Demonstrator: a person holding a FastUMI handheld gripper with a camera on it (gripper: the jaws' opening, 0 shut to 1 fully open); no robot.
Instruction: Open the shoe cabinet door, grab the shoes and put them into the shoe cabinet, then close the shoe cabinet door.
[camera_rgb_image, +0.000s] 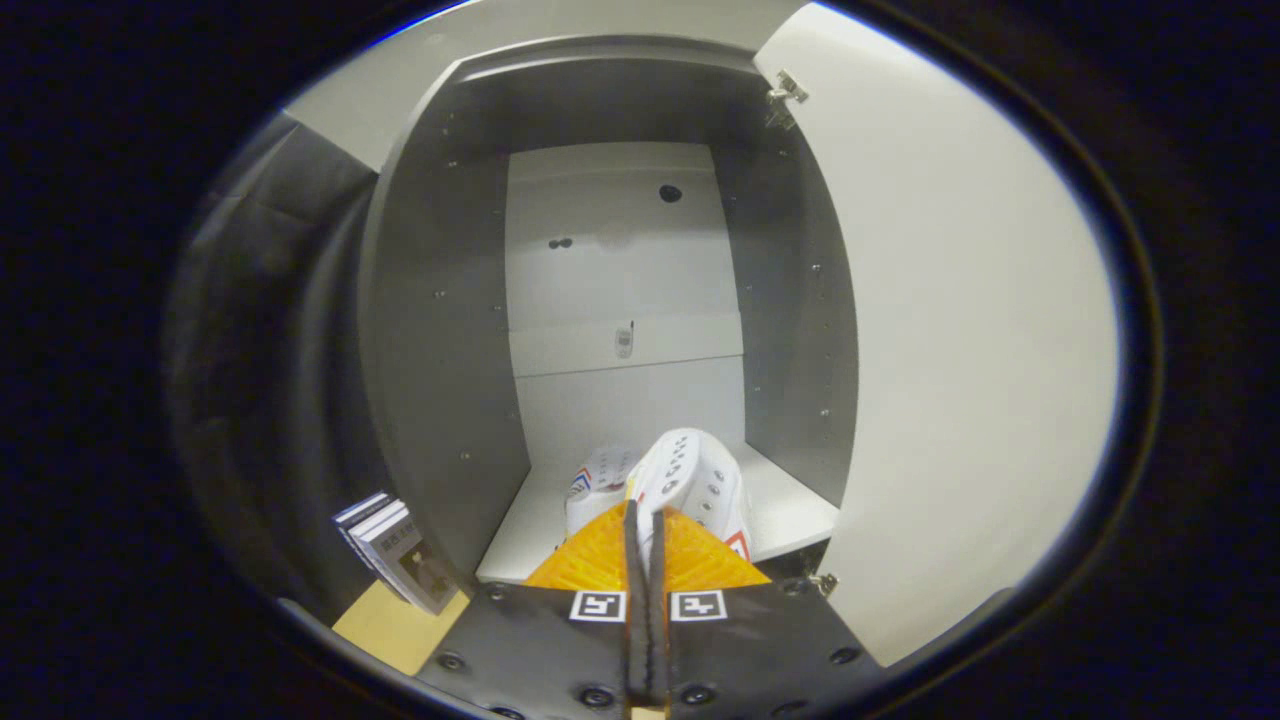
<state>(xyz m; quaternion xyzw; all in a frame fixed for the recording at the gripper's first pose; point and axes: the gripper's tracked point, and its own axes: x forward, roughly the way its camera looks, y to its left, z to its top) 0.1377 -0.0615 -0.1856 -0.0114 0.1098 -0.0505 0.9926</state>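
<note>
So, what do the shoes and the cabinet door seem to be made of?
Shoes: likely white synthetic leather or rubber, smooth, with punched holes. Cabinet door: probably matte white laminated board, flat, on a metal hinge. The gripper looks nearly closed on a shoe.

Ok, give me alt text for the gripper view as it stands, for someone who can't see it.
The gripper has its fingers nearly closed on the heel of a white shoe at the open shoe cabinet, with a second white shoe beside it on the bottom shelf. The cabinet door stands open on the right; books lean outside on the left.
</note>
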